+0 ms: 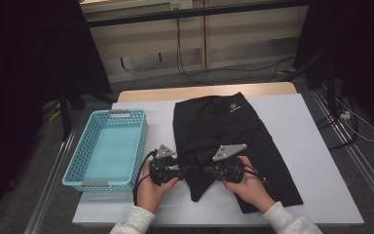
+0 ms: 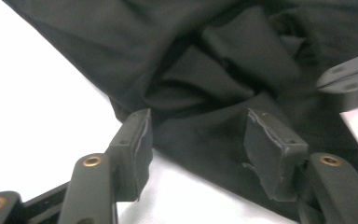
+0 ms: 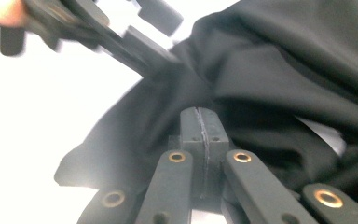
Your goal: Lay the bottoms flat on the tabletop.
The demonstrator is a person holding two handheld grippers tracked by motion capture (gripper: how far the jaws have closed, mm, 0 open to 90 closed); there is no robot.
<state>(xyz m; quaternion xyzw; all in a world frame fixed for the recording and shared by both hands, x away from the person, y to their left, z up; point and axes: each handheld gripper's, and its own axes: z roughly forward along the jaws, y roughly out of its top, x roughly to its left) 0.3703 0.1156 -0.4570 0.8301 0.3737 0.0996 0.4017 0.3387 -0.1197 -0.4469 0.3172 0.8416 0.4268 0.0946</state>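
Your right gripper [image 3: 199, 122] has its jaws pressed together, tips against the black shorts [image 1: 224, 141]; whether cloth is pinched, can't tell. Left gripper [image 2: 196, 140] is half open, the shorts' edge between the jaws, pads off it. Shorts lie on a white sheet [image 1: 302, 141] over the table [image 1: 199, 91], blue basket [image 1: 108, 148] beside them. Small white logo [image 1: 232, 107] near the waistband, unreadable. Dark room, cables on the floor.

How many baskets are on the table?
1. The blue basket sits at the left side of the table, beside the black shorts. Nothing in the pictures hints at another one hidden.
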